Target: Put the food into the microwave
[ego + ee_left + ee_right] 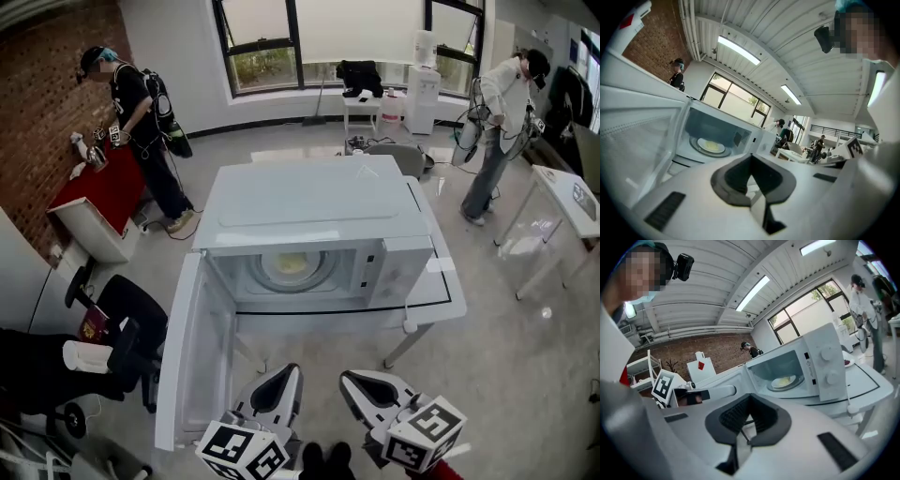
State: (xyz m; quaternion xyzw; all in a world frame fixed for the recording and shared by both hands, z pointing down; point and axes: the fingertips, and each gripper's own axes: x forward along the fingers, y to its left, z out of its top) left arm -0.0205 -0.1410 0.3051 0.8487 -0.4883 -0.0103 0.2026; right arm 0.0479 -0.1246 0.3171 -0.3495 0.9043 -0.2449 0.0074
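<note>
open microwave (309,202) on white table (439,295)

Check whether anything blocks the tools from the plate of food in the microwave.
Nothing visible does. The door is swung open leftward; the plate lies inside the microwave, facing the left tool and right tool.

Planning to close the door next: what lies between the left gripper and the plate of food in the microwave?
Nothing. In the left gripper view the stretch from the left gripper to the plate of food is bare, and the microwave stands open towards it.
</note>
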